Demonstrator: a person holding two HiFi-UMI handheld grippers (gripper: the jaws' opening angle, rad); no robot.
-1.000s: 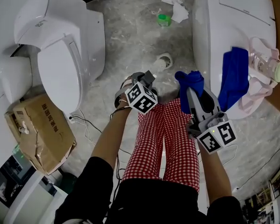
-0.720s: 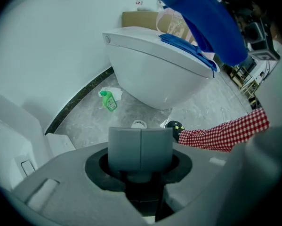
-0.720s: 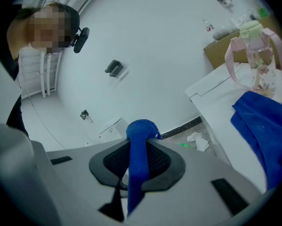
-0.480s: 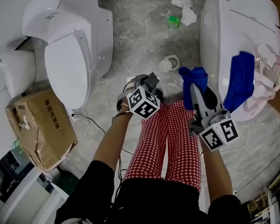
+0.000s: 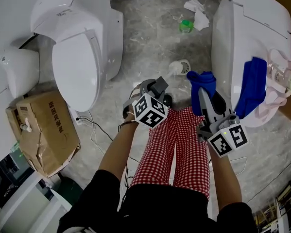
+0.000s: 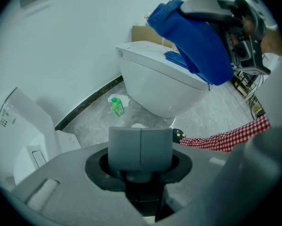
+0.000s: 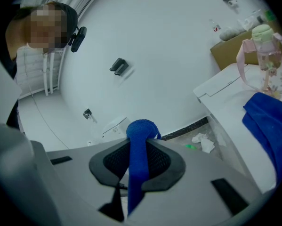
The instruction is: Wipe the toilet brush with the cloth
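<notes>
- Here, the right gripper [image 5: 206,101] has its jaws pinched shut on a blue cloth [image 5: 201,83]. In the right gripper view the fabric runs as a narrow band between the black pads and bunches into a knob above the tips.
- The left gripper [image 5: 154,90] points steeply down in front of the person's red checked trousers [image 5: 177,144].
- Its jaws stand wide. A grey handle [image 6: 140,147], flat-faced with a seam down the middle, fills the gap between them, so they grip it.
- Whether that handle belongs to the toilet brush cannot be told, because nothing of it shows past the jaws.
- The two grippers are near each other but apart. In the left gripper view the held cloth hangs up and to the right of the grey handle, not touching it.
- A white round thing [image 5: 178,66] sits on the grey marbled floor [image 5: 145,38] just beyond the left gripper.
- A second blue cloth [image 5: 252,89] is draped over the white toilet [image 5: 242,28] on the right. It lies just beside a pink bottle [image 5: 281,74] with a pale cap and a strap.
- Another toilet [image 5: 79,67], lid down, stands on the left, with a cardboard box [image 5: 43,135] near its front end.
- Farther back on the floor lie a green bottle [image 5: 185,25] and some crumpled paper [image 5: 196,6].
</notes>
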